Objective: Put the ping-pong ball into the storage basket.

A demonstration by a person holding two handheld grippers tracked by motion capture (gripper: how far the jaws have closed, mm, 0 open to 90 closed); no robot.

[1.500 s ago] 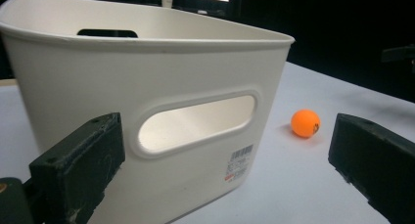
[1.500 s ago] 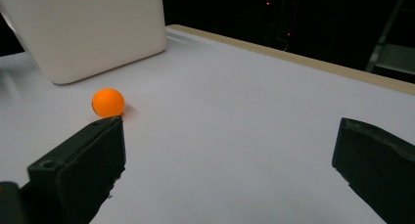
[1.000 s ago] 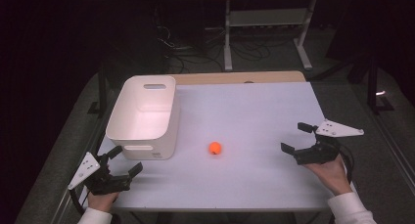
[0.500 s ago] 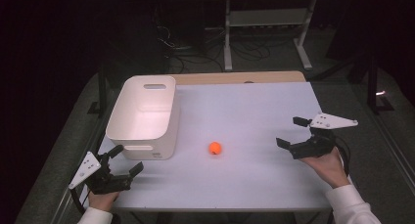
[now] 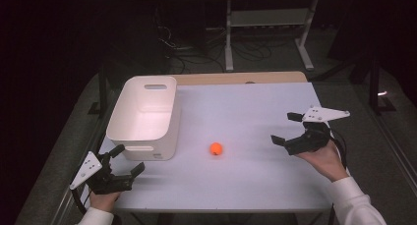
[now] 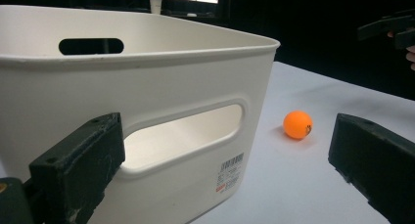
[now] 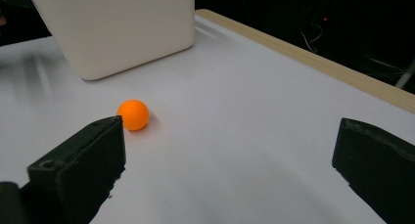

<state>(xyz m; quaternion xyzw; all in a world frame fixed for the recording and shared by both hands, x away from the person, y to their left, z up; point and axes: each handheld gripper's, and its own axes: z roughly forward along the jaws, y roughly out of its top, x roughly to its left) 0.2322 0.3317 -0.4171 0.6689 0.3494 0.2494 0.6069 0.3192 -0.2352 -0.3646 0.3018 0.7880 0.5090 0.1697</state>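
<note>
We hold our right claw (image 5: 286, 128) above the white counter (image 5: 255, 107) with its jaws spread wide and nothing between them, and the small orange plastic ball (image 5: 216, 148) lies on the counter ahead of it, well apart from its tips and toward its left jaw in the right gripper view. Our left claw (image 5: 127, 160) also stands apart and empty, with the white rectangular plastic bin (image 5: 147, 112) just ahead of it and the ball farther off toward its right jaw.
</note>
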